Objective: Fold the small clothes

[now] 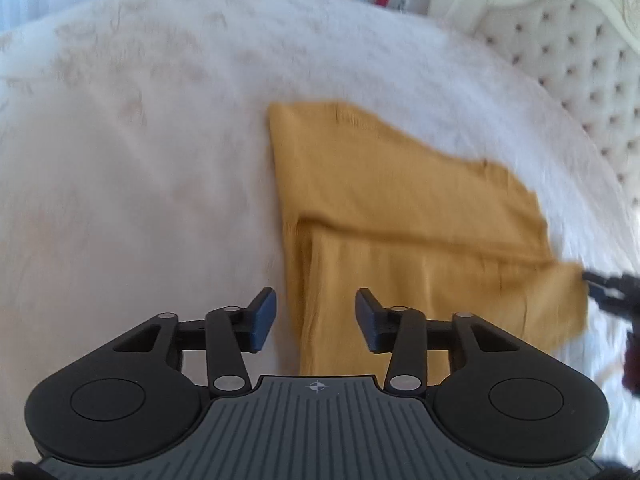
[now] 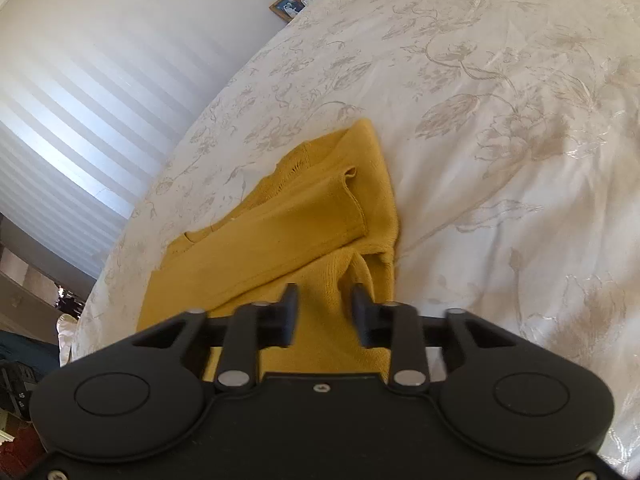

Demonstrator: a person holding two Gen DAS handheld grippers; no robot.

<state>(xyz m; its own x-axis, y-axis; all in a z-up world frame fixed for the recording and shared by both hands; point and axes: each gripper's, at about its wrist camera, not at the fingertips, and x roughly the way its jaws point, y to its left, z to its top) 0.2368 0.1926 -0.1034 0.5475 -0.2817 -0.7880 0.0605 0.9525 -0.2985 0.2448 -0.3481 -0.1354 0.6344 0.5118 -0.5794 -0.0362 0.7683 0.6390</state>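
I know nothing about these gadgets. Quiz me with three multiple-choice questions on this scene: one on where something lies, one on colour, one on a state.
1. Where does the garment lie?
A. On a wooden floor
B. On the white floral bedspread
C. In a basket

2. What colour is the garment?
A. Mustard yellow
B. Navy
C. Red

3. How do the left tool's jaws stand?
A. Clamped on a book
B. Out of sight
C. Apart, gripping nothing

Answers:
1 B: the garment rests on the bedspread.
2 A: it shows mustard yellow in both views.
3 C: the left tool has a clear gap between its pads, above the cloth's edge.
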